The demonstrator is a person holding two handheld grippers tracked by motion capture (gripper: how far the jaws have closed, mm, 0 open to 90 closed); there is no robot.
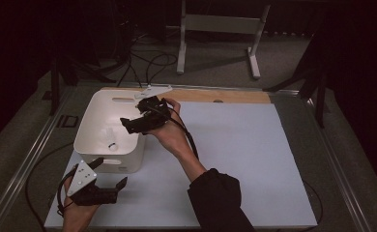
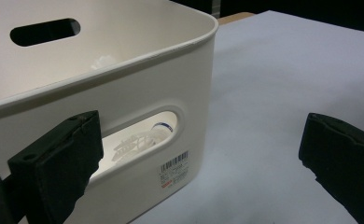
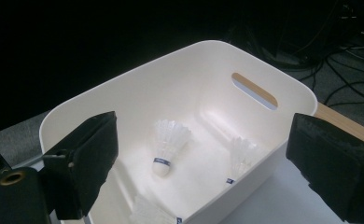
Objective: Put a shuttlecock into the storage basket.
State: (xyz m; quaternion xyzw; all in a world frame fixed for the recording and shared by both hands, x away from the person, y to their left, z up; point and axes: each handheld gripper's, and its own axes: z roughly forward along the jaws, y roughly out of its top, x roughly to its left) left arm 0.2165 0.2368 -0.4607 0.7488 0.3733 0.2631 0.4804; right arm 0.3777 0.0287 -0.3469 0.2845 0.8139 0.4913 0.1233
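Nearest the camera, the left gripper (image 1: 110, 175) sits low at the near-left, jaws spread wide and holding nothing, just beside the near wall of the white rounded plastic bin (image 1: 87, 123). Three white feathered shuttlecocks (image 3: 167, 144) lie on its floor. Over its right rim, the right gripper (image 1: 137, 116) hangs wide open too. Everything right of that is bare pale-blue table mat (image 1: 244, 150), loads of room.
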